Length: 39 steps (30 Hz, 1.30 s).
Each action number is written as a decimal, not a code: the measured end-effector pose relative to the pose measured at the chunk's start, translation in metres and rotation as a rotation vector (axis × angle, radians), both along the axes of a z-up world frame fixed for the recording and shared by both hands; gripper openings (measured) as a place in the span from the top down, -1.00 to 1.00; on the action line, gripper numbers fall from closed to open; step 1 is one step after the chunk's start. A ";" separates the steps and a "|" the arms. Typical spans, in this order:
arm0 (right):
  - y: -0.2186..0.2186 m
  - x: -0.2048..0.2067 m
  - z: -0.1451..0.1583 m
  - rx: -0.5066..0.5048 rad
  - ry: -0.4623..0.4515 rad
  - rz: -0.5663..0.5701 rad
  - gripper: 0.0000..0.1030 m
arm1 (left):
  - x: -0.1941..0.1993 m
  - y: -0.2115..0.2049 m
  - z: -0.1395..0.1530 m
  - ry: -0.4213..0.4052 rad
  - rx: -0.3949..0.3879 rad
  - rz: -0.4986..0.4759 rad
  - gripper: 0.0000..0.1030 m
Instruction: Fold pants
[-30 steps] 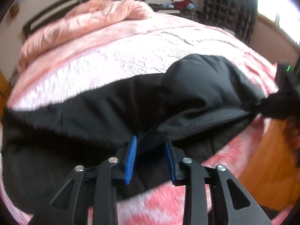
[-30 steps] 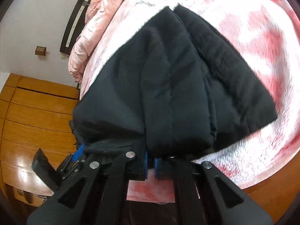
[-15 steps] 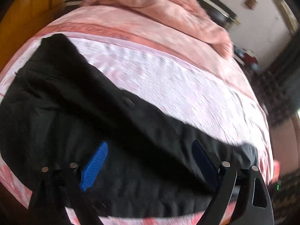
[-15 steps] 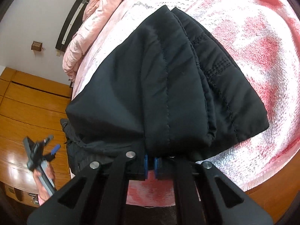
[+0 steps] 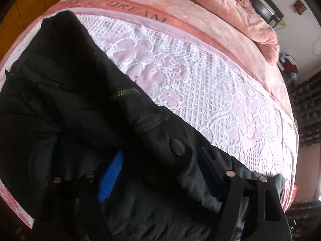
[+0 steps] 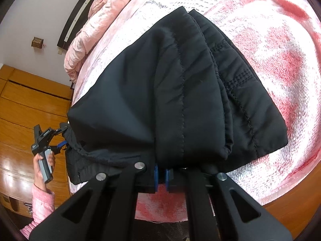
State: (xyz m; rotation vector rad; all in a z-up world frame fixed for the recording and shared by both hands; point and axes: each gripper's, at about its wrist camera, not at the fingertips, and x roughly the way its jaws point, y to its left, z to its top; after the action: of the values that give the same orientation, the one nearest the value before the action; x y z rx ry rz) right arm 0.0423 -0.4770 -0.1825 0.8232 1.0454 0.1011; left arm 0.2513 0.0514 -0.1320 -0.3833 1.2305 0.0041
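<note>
Black padded pants [image 5: 84, 120] lie on a pink bed, folded over themselves in the right wrist view [image 6: 180, 92]. My left gripper [image 5: 160, 176] is open, its blue pads wide apart around the waistband by the snap button [image 5: 177, 147] and zipper [image 5: 124, 92]. It also shows in the right wrist view [image 6: 60, 138], at the pants' left end. My right gripper [image 6: 162, 174] is shut on the pants' near edge, its blue pads pressed almost together on the fabric.
The bed has a pink and white lace cover [image 5: 200, 92] and a bunched pink quilt [image 5: 230, 6] by the headboard. A wooden wardrobe [image 6: 26, 104] stands left of the bed. Wooden floor [image 6: 297, 210] lies beyond the bed's edge.
My left gripper opened, let go of the pants' edge, swung to the waistband end and closed in on it. My right gripper kept its grip and barely moved.
</note>
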 end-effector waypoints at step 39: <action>0.008 0.017 0.025 -0.268 0.061 0.078 0.52 | -0.212 0.034 -0.050 -0.276 0.006 0.157 0.36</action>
State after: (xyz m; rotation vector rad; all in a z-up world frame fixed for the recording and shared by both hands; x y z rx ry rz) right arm 0.0593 -0.4693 -0.1576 0.5454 1.1204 0.0012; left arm 0.0396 0.0849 -0.1821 -0.4589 0.9264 0.0869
